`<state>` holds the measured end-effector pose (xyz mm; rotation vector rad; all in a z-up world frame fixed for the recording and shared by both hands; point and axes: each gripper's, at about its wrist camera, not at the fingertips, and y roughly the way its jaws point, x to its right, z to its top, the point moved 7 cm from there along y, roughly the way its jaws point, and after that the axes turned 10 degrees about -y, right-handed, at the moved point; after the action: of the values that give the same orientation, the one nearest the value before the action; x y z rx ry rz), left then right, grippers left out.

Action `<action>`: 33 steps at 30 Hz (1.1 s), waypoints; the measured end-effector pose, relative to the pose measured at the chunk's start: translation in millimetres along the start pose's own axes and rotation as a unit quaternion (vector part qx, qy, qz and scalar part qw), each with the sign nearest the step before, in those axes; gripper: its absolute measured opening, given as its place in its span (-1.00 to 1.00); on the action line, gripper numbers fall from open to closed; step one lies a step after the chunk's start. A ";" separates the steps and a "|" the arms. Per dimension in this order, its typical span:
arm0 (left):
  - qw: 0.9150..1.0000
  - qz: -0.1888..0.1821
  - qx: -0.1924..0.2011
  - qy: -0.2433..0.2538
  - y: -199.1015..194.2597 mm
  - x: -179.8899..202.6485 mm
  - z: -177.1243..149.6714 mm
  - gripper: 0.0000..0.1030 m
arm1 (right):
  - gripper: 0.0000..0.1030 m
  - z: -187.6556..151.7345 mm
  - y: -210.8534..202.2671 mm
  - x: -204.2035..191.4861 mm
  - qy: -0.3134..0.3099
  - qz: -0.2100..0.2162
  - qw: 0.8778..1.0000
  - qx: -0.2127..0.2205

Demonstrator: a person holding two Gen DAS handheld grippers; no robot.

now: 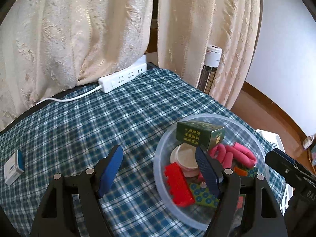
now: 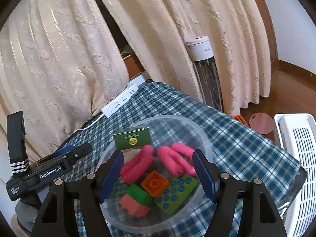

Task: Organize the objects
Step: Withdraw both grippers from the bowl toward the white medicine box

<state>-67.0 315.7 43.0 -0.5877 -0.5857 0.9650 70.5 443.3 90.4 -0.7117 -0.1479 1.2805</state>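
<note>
A clear plastic bowl (image 1: 254,136) stands on the plaid cloth and also shows in the right wrist view (image 2: 199,132). It holds a green box (image 1: 197,133), pink foam rollers (image 1: 241,154), a red toothed block (image 1: 177,187), a small white cup (image 1: 185,156), an orange brick (image 2: 155,183) and a green studded plate (image 2: 177,191). My left gripper (image 1: 159,172) is open and empty, its right finger over the bowl's left side. My right gripper (image 2: 158,175) is open and empty above the bowl. A small white and blue box (image 1: 12,166) lies at far left.
A white power strip (image 1: 122,78) with its cord lies at the table's back edge under cream curtains. A tower heater (image 2: 207,73) stands behind the table. A white slatted basket (image 2: 300,158) is on the floor at right, beside a pink disc (image 2: 261,123).
</note>
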 end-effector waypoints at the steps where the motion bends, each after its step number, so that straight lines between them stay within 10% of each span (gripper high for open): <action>1: 1.000 0.001 0.000 -0.003 -1.9 -3.8 -0.8 0.50 | 0.49 -0.4 0.2 -4.9 -0.003 0.004 1.000 -0.001; 33: 0.985 0.139 0.026 -0.098 -64.1 -237.1 -13.8 0.53 | 0.62 -21.5 22.6 -156.3 -0.096 0.074 0.992 -0.035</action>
<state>-126.1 77.2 31.7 -0.5390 -0.6613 1.3084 13.9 294.9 104.7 -0.6676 -0.3025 1.4928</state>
